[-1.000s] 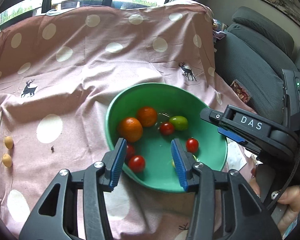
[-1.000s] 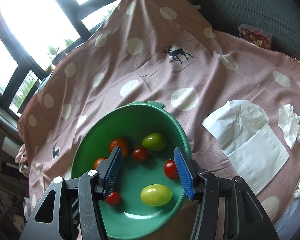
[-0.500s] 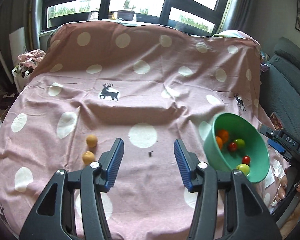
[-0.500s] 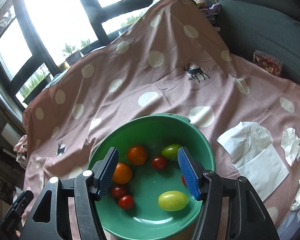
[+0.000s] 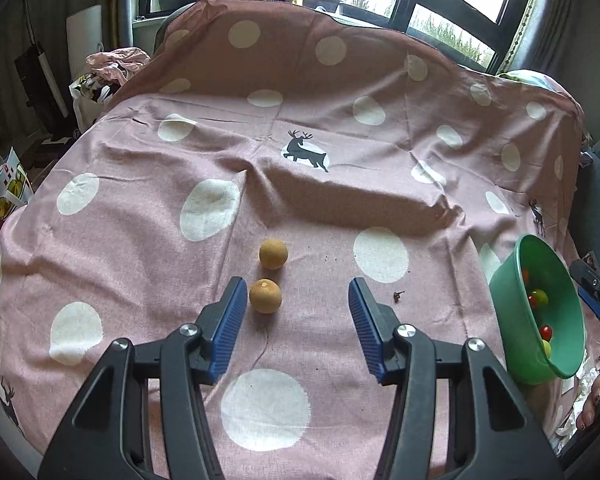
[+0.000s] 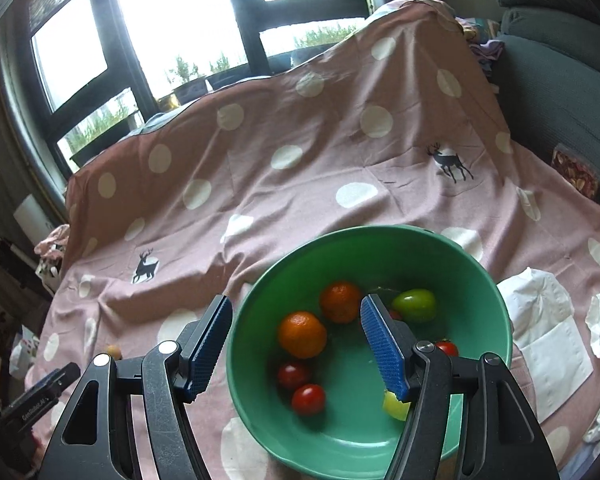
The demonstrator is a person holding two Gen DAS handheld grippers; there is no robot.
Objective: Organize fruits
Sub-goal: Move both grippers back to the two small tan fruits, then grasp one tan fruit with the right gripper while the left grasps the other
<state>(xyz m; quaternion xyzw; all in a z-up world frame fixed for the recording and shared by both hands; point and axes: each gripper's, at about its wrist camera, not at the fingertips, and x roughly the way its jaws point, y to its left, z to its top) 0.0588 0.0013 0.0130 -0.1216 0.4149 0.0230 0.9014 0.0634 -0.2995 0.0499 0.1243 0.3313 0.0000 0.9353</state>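
Daylight is streaming through black-framed windows [image 6: 188, 28] behind the pink spotted cloth [image 5: 300, 184], and a grey sofa [image 6: 560, 80] is sitting alongside.

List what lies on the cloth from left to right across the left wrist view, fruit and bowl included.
Nearer tan fruit, beside the left jaw → farther tan fruit, slightly further right → small dark speck → green bowl with its small fruits, at the right edge.
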